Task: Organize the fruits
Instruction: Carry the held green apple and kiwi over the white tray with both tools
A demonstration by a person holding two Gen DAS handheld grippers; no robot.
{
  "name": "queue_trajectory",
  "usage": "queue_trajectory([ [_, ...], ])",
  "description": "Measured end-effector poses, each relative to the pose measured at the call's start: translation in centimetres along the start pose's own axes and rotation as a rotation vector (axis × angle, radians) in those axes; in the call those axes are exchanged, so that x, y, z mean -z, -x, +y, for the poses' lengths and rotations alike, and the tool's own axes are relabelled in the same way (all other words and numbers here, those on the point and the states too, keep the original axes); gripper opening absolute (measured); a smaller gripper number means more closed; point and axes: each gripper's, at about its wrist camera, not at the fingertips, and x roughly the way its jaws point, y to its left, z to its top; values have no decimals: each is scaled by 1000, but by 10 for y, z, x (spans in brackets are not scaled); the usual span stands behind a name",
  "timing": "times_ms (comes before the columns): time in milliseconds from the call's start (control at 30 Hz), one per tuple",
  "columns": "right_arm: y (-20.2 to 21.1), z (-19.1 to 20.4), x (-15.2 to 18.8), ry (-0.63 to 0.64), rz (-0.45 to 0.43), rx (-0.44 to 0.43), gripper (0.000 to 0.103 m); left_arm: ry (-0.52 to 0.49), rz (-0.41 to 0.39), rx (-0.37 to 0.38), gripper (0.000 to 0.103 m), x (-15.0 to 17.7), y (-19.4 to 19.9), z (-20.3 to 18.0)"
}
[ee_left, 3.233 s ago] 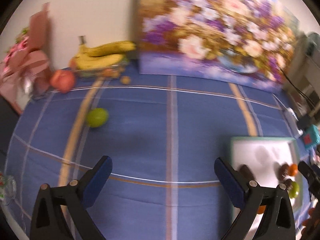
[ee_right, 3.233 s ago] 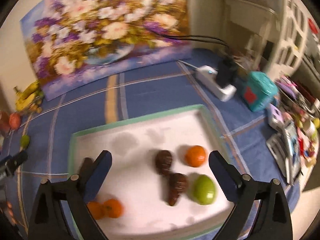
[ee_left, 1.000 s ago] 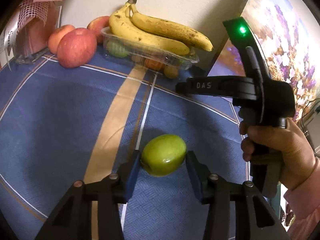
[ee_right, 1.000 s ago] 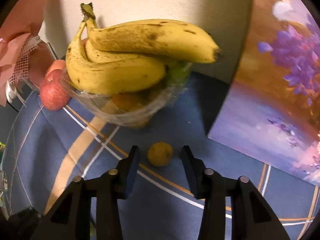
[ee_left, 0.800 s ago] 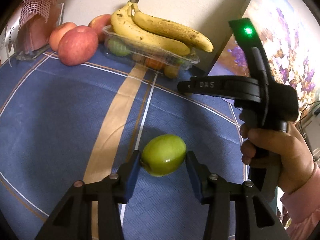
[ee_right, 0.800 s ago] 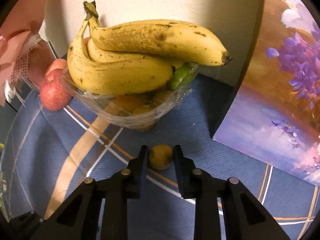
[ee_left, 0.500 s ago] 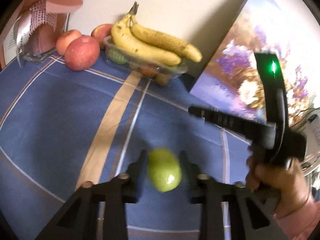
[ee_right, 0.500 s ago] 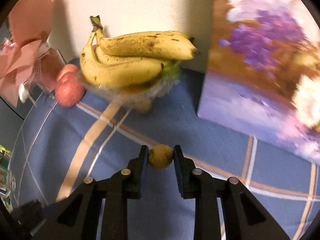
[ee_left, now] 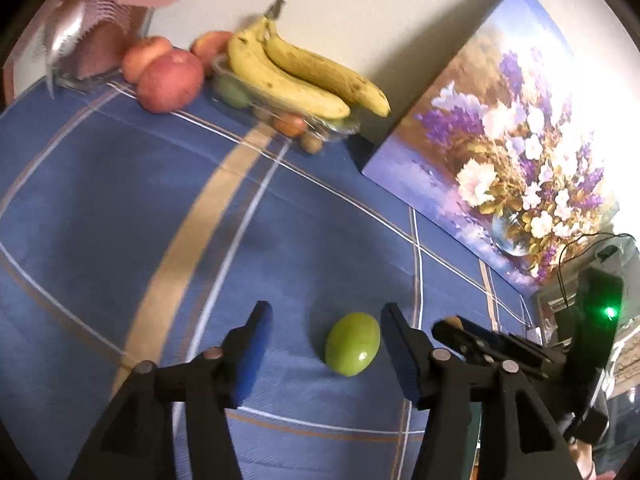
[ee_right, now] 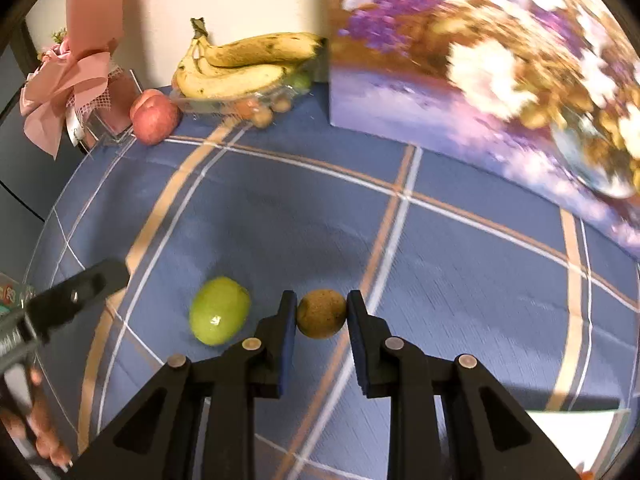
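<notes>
A green fruit (ee_left: 352, 344) lies on the blue checked cloth between the fingers of my left gripper (ee_left: 326, 310), nearer the right finger. The jaws are opening and no pad touches it. My right gripper (ee_right: 321, 298) is shut on a small round brown fruit (ee_right: 321, 314) and holds it above the cloth, just right of the green fruit (ee_right: 219, 310). In the left wrist view the right gripper (ee_left: 520, 348) shows at the right edge with a green light. One black finger of the left gripper (ee_right: 76, 296) reaches in at the right wrist view's left edge.
Bananas (ee_left: 304, 76) lie on a clear plastic tray (ee_left: 320, 128) of small fruits by the wall, with red apples (ee_left: 170, 80) and a pink gift box (ee_left: 100, 32) beside them. A flower painting (ee_left: 500, 152) leans on the wall. A white tray's corner (ee_right: 576, 436) shows at lower right.
The left jaws pinched the green fruit, then spread and let it go onto the cloth. The right jaws shut on the brown fruit and carried it away from the bananas.
</notes>
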Motion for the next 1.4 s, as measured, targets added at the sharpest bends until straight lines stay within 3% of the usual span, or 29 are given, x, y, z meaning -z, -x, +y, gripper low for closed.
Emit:
queue_trajectory([
  [233,22,-38,22,-54,-15,30,26,-101,131,-18,60,17,-47,-39],
  [333,28,-49,29,-71,-21,35,26,-129,137,-86,60,20,-60,-47],
  [500,38,-64,38,-88,-31,39,26,-140,140,-130,58,20,-72,-50],
  [633,45,-73,45,-115,-44,26,26,-166,150,-163,44,23,-76,-54],
  [800,58,-76,52,-162,-82,-1,26,-95,162,-129,43,29,-66,-50],
  [1033,88,-78,78,-270,-162,-16,26,-9,128,24,43,52,-20,-72],
  [1233,113,-81,126,-373,-215,84,26,-24,96,106,43,84,18,-111],
  [1400,122,-95,172,-486,-170,172,26,-80,94,144,43,110,39,-147],
])
